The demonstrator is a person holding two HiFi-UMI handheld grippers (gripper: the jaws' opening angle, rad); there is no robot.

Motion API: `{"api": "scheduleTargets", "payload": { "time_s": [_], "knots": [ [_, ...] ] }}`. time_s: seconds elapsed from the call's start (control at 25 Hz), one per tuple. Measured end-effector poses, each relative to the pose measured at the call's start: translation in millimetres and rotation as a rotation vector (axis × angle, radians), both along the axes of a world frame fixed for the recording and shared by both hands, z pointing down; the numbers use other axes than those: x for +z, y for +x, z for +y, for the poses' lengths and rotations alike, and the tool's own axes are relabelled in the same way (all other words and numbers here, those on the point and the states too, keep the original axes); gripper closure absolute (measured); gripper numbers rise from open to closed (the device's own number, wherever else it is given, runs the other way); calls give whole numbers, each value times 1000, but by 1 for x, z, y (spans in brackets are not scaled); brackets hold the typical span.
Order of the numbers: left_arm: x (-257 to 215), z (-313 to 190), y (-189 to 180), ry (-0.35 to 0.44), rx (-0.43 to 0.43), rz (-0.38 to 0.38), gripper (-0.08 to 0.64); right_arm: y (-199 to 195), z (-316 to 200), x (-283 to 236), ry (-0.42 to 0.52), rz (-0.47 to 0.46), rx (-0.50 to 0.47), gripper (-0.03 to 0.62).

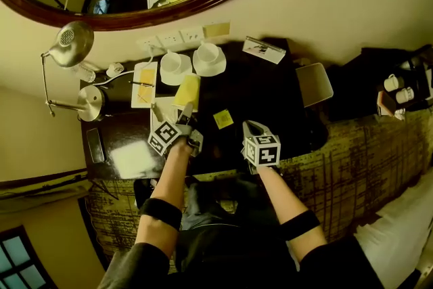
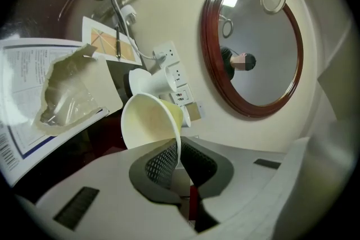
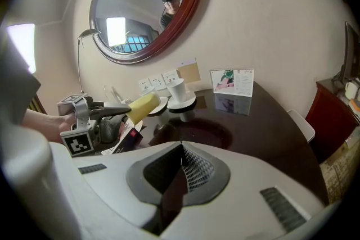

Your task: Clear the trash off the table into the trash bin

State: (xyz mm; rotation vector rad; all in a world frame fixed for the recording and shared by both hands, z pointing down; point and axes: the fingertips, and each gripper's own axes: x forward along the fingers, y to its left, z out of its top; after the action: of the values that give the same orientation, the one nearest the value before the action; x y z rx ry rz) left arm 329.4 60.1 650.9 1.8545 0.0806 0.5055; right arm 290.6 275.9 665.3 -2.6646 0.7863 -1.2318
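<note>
My left gripper point(image 1: 185, 114) is shut on the rim of a pale yellow paper cup point(image 1: 188, 91), which lies tilted on its side above the dark table point(image 1: 270, 98). In the left gripper view the cup point(image 2: 149, 121) shows its open mouth, with its rim pinched between the pads at my left gripper point(image 2: 179, 161). The right gripper view shows the cup point(image 3: 143, 105) lifted off the table. My right gripper point(image 1: 252, 126) is shut with nothing in it point(image 3: 181, 150), near the table's front edge. A yellow sticky note point(image 1: 223, 119) lies between the two grippers. A crumpled clear wrapper point(image 2: 67, 90) rests on a printed sheet point(image 2: 22, 76).
Two white cups on saucers point(image 1: 174, 65) point(image 1: 208, 56) stand at the back by wall sockets. A standing card point(image 1: 264, 49) is at the back right. A metal desk lamp point(image 1: 71, 44) stands left. A white flat seat point(image 1: 314, 83) sits off the table's right edge.
</note>
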Motion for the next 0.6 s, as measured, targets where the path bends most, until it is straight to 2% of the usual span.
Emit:
{"api": "scheduleTargets", "payload": {
  "time_s": [0.36, 0.6],
  "knots": [
    [-49, -10, -49, -12, -52, 41, 549, -3, -24, -7, 7, 23, -63, 592],
    [-66, -31, -84, -1, -131, 58, 549, -7, -62, -21, 32, 39, -131, 592]
  ]
}}
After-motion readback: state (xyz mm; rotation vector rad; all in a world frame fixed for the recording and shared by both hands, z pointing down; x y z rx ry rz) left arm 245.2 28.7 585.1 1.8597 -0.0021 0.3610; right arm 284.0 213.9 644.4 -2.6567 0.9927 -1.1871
